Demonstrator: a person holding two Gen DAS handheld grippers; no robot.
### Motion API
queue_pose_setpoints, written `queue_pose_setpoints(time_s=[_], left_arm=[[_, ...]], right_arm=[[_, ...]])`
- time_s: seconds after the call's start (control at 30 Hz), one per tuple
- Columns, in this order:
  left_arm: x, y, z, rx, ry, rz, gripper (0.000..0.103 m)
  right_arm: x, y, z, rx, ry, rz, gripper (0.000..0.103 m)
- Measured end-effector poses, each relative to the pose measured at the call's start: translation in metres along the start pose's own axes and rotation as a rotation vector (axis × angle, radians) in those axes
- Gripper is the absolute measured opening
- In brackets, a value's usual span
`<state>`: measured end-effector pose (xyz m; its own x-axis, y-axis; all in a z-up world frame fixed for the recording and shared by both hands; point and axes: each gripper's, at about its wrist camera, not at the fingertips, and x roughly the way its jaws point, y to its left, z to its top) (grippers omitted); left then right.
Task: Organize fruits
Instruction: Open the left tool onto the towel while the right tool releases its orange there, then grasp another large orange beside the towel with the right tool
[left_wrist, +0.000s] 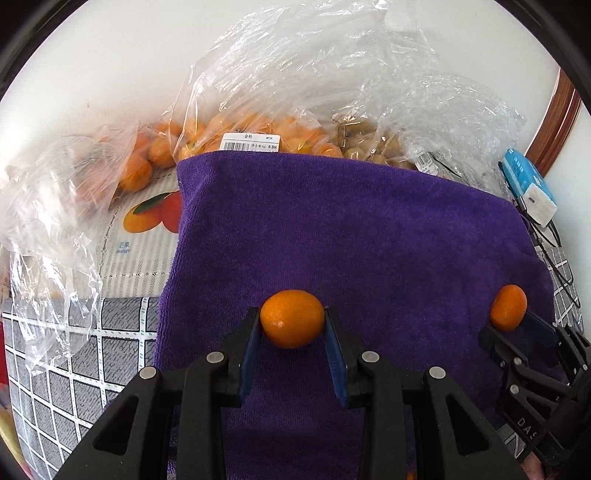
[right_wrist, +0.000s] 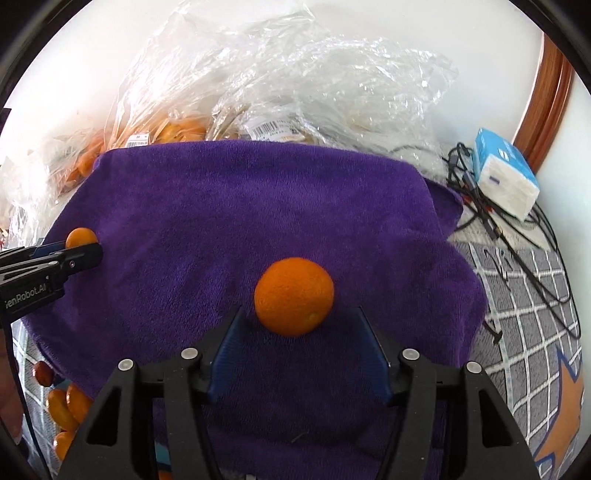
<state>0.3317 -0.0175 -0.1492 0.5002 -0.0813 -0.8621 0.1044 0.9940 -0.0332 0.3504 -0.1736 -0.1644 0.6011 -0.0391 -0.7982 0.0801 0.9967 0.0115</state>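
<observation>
A small orange fruit sits between the blue pads of my left gripper, which is shut on it just above the purple towel. In the right wrist view the same gripper enters from the left with that fruit. A rounder orange rests on the towel at the fingertips of my right gripper. That gripper is open, with a gap on the right side. The left wrist view shows this orange at the right gripper.
Clear plastic bags of orange fruit and tan fruit lie behind the towel against the white wall. A tissue pack and black cables sit at the right. Loose small fruits lie below the towel's left edge.
</observation>
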Motion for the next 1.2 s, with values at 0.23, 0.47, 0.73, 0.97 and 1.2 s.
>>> queue_pose_setpoints(time_s=[0.23, 0.47, 0.73, 0.97, 1.2], left_arm=[[-0.026, -0.011, 0.003, 0.023, -0.044, 0.017, 0.051], [-0.084, -0.016, -0.001, 0.011, -0.169, -0.034, 0.051], [-0.125, -0.009, -0.039, -0.016, -0.221, -0.059, 0.051], [-0.133, 0.004, -0.091, 0.059, -0.22, -0.035, 0.051], [-0.117, 0.029, -0.128, 0.063, -0.168, 0.034, 0.051]], right_arm=[[-0.029, -0.003, -0.009, 0.007, -0.001, -0.035, 0.062], [-0.083, -0.008, -0.034, 0.02, -0.07, -0.068, 0.07], [-0.118, -0.013, -0.069, 0.044, -0.106, -0.084, 0.07], [-0.118, -0.007, -0.098, 0.053, -0.07, -0.022, 0.069], [-0.106, 0.015, -0.118, 0.039, -0.068, 0.026, 0.062]])
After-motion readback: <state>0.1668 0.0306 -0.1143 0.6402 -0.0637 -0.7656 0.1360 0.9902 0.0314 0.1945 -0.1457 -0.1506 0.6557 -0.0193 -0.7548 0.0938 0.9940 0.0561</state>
